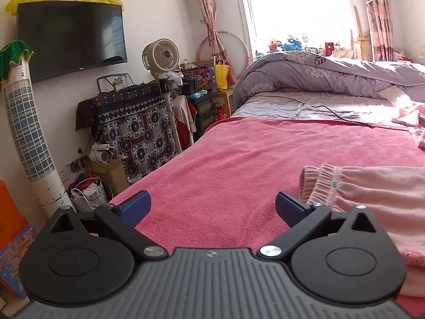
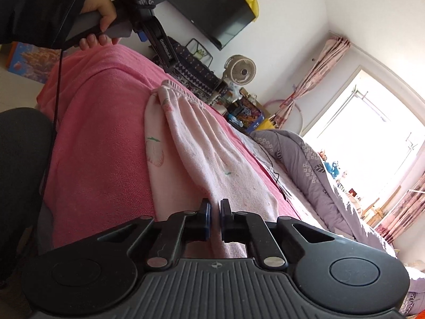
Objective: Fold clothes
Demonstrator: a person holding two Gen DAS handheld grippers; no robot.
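A bed [image 1: 212, 164] under a pink blanket carries the pale pink trousers [image 2: 202, 154], lying lengthwise with the elastic waistband [image 1: 326, 186] at the far end from the right tongs [image 2: 214, 214]. Those tongs are clenched on the cloth's near end. The left tongs [image 1: 212, 207] hang released, empty, with the waistband just to their right, so the left is nearer it.

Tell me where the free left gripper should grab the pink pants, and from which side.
Probably the gathered elastic waistband, the bunched end nearest the open left gripper. It stands in thick ridges above the pink bed cover, so the gripper could come in low from the left and pinch an edge. The right gripper is already shut on the opposite end.
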